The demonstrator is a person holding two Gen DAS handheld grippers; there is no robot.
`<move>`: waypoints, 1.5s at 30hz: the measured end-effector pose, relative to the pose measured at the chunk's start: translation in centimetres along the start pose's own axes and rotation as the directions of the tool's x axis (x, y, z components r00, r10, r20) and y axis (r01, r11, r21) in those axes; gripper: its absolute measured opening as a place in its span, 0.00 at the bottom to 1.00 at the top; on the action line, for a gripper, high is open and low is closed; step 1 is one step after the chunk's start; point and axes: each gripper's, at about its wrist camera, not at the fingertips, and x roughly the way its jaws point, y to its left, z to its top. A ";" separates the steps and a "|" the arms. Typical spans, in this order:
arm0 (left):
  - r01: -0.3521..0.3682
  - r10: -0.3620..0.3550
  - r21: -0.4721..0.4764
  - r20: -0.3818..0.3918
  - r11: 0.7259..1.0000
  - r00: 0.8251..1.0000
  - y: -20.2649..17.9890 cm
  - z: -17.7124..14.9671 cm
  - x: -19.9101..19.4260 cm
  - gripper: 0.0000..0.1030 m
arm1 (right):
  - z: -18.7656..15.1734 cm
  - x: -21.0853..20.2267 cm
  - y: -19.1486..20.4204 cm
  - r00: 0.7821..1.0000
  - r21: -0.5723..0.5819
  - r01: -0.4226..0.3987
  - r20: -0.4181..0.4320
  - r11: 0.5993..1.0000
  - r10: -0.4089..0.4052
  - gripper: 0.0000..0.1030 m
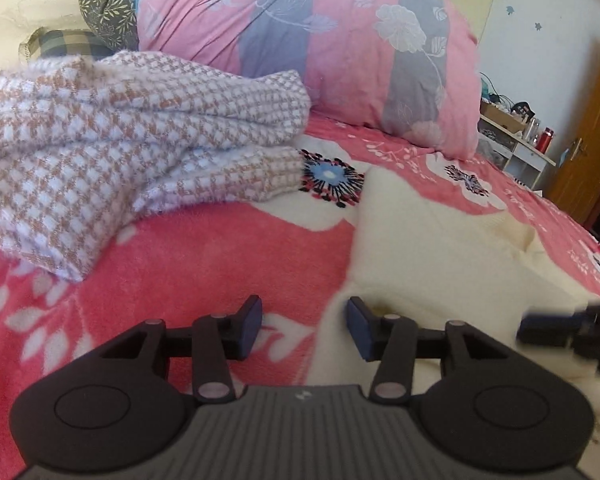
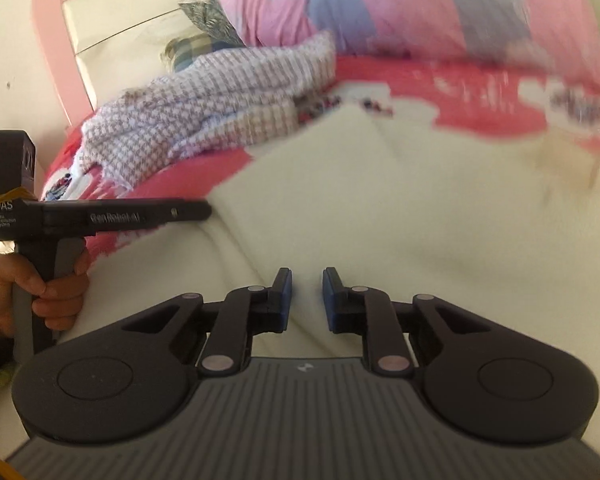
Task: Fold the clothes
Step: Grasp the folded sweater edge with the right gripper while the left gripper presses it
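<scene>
Nearest to the cameras are the two tools. The left tool (image 1: 304, 326) hovers low over the bed with its jaws wide apart and nothing between them; its right pad sits just at the left edge of a cream garment (image 1: 440, 248), probably because an edge is the easiest place to take thin cloth. The right tool (image 2: 307, 294) is over the middle of the same garment (image 2: 380, 200), jaws parted by a narrower gap, and I see no cloth pinched there (the view is blurred, so the tool seems to be moving). In the right wrist view a hand (image 2: 48, 284) grips the handle of the left tool (image 2: 204, 210), whose tip points to the garment's left border.

The cream garment lies spread and quite flat on the pink flowered blanket (image 1: 180, 264), with one straight crease running across it. This fits a piece laid out for folding, or one already partly folded; I cannot tell which.

Further away, a checked garment (image 1: 120, 132) lies bunched in loose folds, apart from the cream one. Behind it a pink and grey quilt (image 1: 320, 40) is heaped near the headboard (image 2: 56, 20).
</scene>
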 end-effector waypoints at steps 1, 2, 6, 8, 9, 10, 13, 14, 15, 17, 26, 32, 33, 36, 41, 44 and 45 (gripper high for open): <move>0.005 -0.005 -0.009 0.009 1.000 1.000 0.2 0.0 -0.2 0.47 | 0.6 -0.2 0.3 0.999 0.004 0.002 0.033 1.000 -0.002 0.15; 0.010 -0.009 -0.017 0.018 1.000 1.000 0.3 0.0 -0.5 0.46 | 1.1 -0.1 0.4 0.998 0.024 0.000 0.069 1.000 -0.002 0.15; 0.029 -0.028 -0.002 0.148 1.000 0.989 0.3 0.4 -3.2 0.42 | 0.3 2.7 0.4 1.000 0.129 0.016 0.016 0.991 -0.018 0.15; 0.069 -0.077 0.039 0.264 0.997 0.961 -0.5 0.8 -4.7 0.43 | -0.5 2.7 0.9 0.998 0.129 0.037 0.043 0.991 -0.043 0.15; 0.081 -0.093 0.059 0.251 0.995 0.963 -1.4 1.0 -4.2 0.44 | -1.0 2.7 1.1 0.997 0.129 0.047 0.056 0.991 -0.055 0.15; 0.093 -0.109 0.078 0.238 0.993 0.965 -2.3 1.1 -3.7 0.44 | -1.4 2.6 1.3 0.995 0.131 0.057 0.069 0.990 -0.066 0.15; 0.052 -0.065 0.135 0.094 0.989 0.993 -4.5 0.5 0.1 0.42 | -1.4 2.4 0.9 0.994 0.172 0.059 0.075 0.983 -0.073 0.15; 0.028 -0.033 0.155 0.032 0.987 0.999 -5.1 0.2 1.7 0.43 | -1.5 2.1 0.7 0.994 0.182 0.067 0.075 0.981 -0.082 0.14; 0.020 -0.023 0.147 0.015 0.989 1.000 -4.9 0.0 2.3 0.44 | -1.7 1.7 0.4 0.992 0.190 0.085 0.075 0.978 -0.101 0.13; 0.058 -0.060 0.089 0.022 0.994 0.998 -3.9 0.4 1.8 0.46 | -2.5 0.0 -0.7 0.986 0.217 0.127 0.079 0.968 -0.147 0.11; 0.104 -0.104 -0.008 -0.013 0.995 0.994 -1.9 0.1 2.2 0.52 | -10.9 -12.2 -10.0 0.926 0.483 0.307 0.045 0.820 -0.374 0.00; 0.113 -0.113 -0.020 -0.007 0.993 0.994 -1.8 0.1 2.2 0.52 | -10.1 -14.9 -10.3 0.900 0.556 0.316 0.080 0.768 -0.428 0.05; 0.116 -0.116 -0.023 -0.005 0.993 0.993 -1.7 0.1 2.2 0.52 | -9.5 -14.4 -10.1 0.905 0.542 0.300 0.097 0.785 -0.413 0.05; 0.123 -0.123 -0.032 -0.003 0.992 0.992 -1.5 0.1 2.3 0.52 | -7.9 -12.3 -9.5 0.929 0.495 0.248 0.124 0.833 -0.350 0.05; 0.128 -0.128 -0.034 -0.002 0.991 0.992 -1.4 0.1 2.3 0.52 | -11.1 -12.1 -11.5 0.875 0.463 0.428 0.005 0.776 -0.485 0.00; 0.128 -0.128 -0.035 -0.002 0.991 0.992 -1.4 0.1 2.2 0.52 | -12.9 -15.7 -12.5 0.876 0.602 0.358 0.048 0.713 -0.480 0.02; 0.128 -0.128 -0.036 -0.002 0.991 0.992 -1.4 0.1 2.2 0.52 | -12.4 -15.1 -12.7 0.878 0.602 0.356 0.047 0.715 -0.477 0.06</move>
